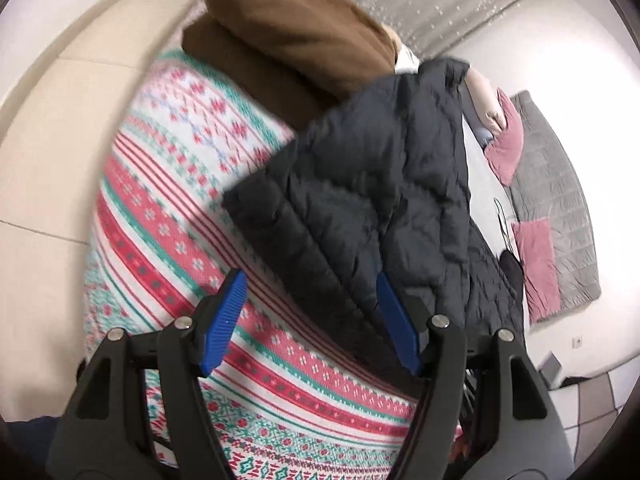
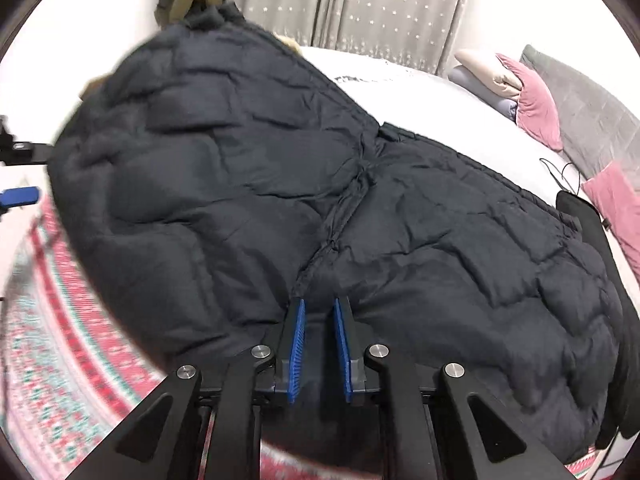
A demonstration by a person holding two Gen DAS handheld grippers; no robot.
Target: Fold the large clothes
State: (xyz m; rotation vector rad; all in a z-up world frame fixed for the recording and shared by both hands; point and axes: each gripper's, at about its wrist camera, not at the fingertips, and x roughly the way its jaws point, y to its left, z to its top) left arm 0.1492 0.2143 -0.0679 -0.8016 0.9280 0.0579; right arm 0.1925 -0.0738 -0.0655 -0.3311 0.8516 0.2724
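A large dark quilted coat (image 2: 320,184) lies spread over a bed, partly on a red, green and white patterned blanket (image 1: 168,216) and partly on the white sheet (image 2: 400,84) beyond it. The coat serves as the landmark here.

The right tool (image 2: 319,312) sits at the near edge of the coat, its blue pads (image 2: 297,344) drawn narrow with a bulge of the coat's dark fabric between them at the tips; whether the pads actually pinch that fabric cannot be told.

The left tool (image 1: 310,284) stands wide. Its right pad (image 1: 394,316) is at the coat's near edge, over the dark fabric, while the other pad hangs over the patterned blanket just beside the coat. Nothing is gripped between them. In the right wrist view this tool (image 2: 20,196) shows at the far left side of the coat.

Beyond the coat, toward the head of the bed, lies a brown folded blanket (image 1: 288,48). To the right of the coat are pink cushions (image 2: 536,104) against a grey headboard (image 2: 592,120), and a black cable (image 2: 560,172) runs on the sheet near the coat's right edge. A starred grey curtain (image 2: 360,4) hangs behind the coat.
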